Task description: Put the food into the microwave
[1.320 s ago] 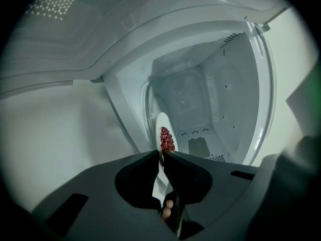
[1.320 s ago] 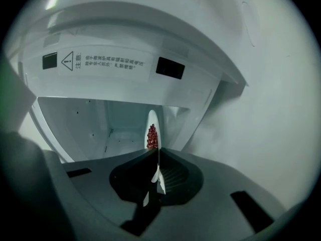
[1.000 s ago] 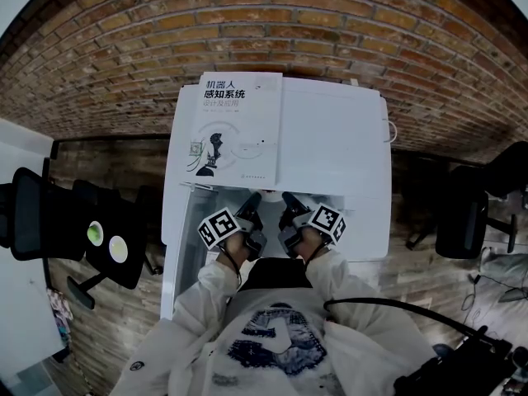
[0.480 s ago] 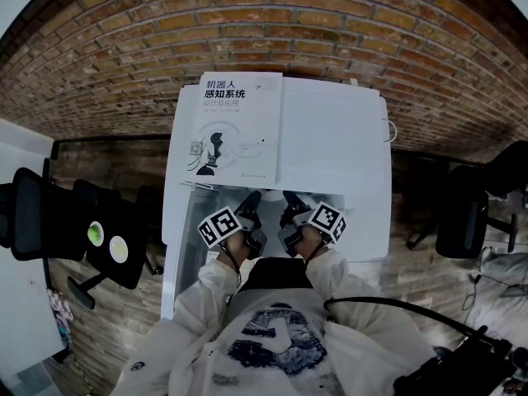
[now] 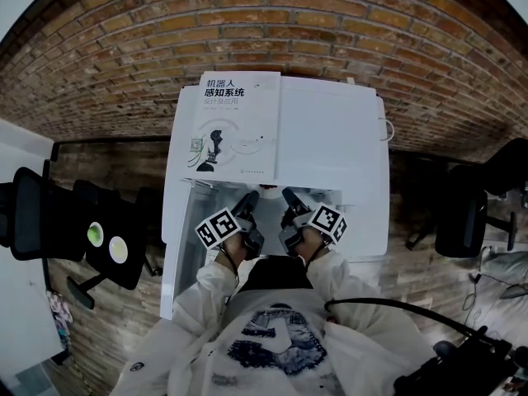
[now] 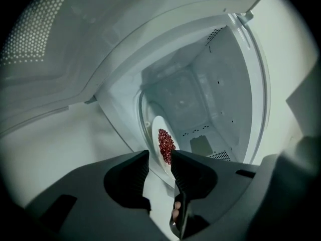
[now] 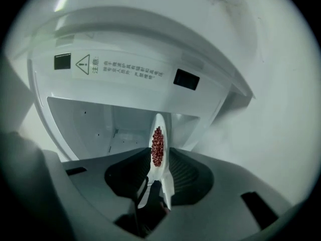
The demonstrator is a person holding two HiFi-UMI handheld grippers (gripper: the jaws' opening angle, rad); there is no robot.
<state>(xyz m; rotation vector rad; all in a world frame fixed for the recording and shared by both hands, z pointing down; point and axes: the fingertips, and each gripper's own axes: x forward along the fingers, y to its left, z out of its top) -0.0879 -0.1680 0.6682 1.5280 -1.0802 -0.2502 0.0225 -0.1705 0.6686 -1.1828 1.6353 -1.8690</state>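
Nearest the head camera: white sleeves (image 5: pixel 206 287) of the person, both forearms reaching forward into the open microwave (image 5: pixel 330 147).

Left hand-held gripper (image 6: pixel 159 157): jaws spread and opening. The pads touch nothing. The near rim of the white plate (image 6: pixel 156 129) sits in line with the gap, just past the tips.

Right hand-held gripper (image 7: pixel 159 153): jaws pinched on the plate rim, plate seen edge-on between the pads. Its marker cube (image 5: pixel 327 221) lies just beside the left one (image 5: pixel 219 228) in the head view.

Food (image 7: pixel 157 147): a heap of small dark-red pieces in the middle of the plate. The plate is inside the microwave cavity, low over the round turntable (image 6: pixel 145 119). Cannot tell whether it rests on it.

Microwave door (image 6: pixel 45 59): swung open on the left side, perforated screen visible in the left gripper view. A warning label (image 7: pixel 118 67) with a triangle sits on the frame above the cavity opening.

On top of the microwave: a white book (image 5: pixel 239 130) lying flat, on the left half of the lid.

Behind: brick wall (image 5: pixel 264 31). Black office chairs stand well apart, one at the left (image 5: pixel 49 221) and one at the right (image 5: pixel 462 221), on a wood-plank floor (image 5: pixel 107 328).
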